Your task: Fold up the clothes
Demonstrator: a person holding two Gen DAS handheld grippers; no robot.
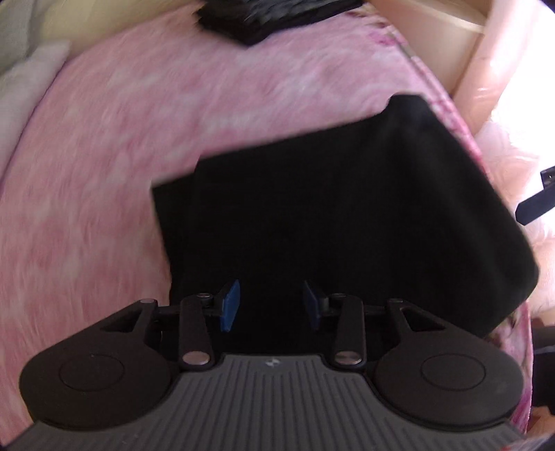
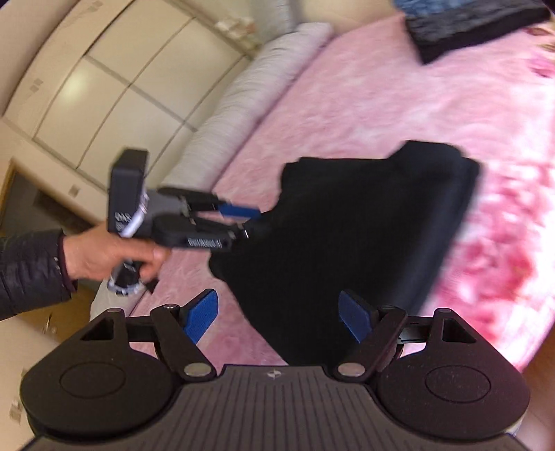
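A black folded garment (image 1: 340, 215) lies on the pink fluffy bed cover (image 1: 121, 156). My left gripper (image 1: 270, 305) is open right over the garment's near edge, its blue pads apart with black cloth between and under them. In the right wrist view the same garment (image 2: 347, 243) lies ahead, and my right gripper (image 2: 277, 319) is open above its near corner, holding nothing. The left gripper (image 2: 248, 218) shows there from the side, at the garment's left edge, held by a hand in a dark sleeve.
A dark folded stack (image 1: 270, 17) lies at the far end of the bed, also seen in the right wrist view (image 2: 468, 27). A grey-white rolled quilt (image 2: 249, 97) runs along the bed's left side. Cream wardrobe doors (image 2: 104, 86) stand beyond. A wooden frame (image 1: 478, 52) borders the right.
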